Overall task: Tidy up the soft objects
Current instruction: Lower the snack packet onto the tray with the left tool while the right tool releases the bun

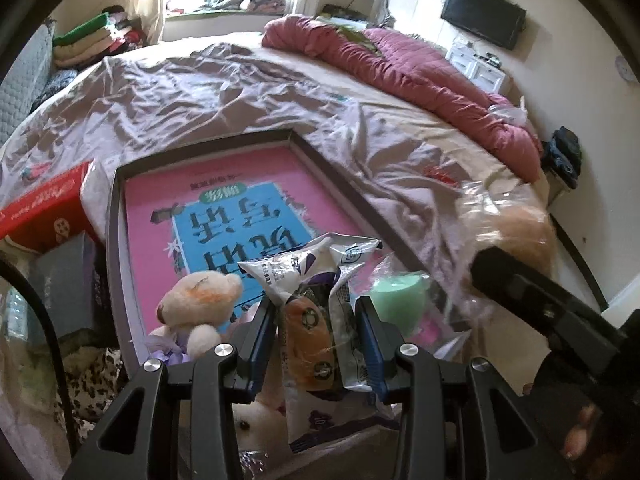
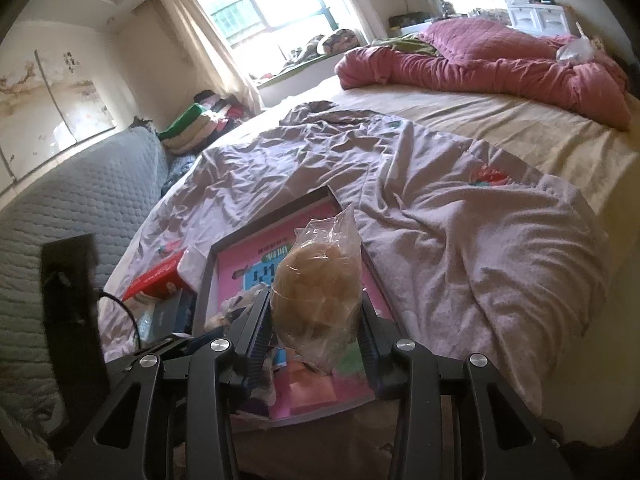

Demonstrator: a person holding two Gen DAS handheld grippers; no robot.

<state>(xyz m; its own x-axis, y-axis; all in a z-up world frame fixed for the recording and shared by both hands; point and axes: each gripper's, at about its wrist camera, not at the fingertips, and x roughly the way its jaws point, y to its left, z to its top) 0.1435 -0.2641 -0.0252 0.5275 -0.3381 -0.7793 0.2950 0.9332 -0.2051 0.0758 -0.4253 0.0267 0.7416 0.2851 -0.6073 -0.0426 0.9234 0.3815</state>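
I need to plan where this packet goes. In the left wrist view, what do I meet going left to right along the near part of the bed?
Red box → small cream teddy bear → snack packet held in the left gripper → green cup-like thing → clear bag of something tan held up by the right gripper.

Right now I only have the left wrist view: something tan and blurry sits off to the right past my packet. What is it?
Observer: A tan bun in a clear plastic bag, gripped by the right gripper.
Operator: Is it over the tray, or off to the side of it?
Observer: It sits in front of the pink-lined tray; how high above it I cannot tell.
Operator: Anything left of that tray that I should mind?
Observer: A dark, blurred slab stands close to the camera at the left, with a black cable curving from it toward the red box.
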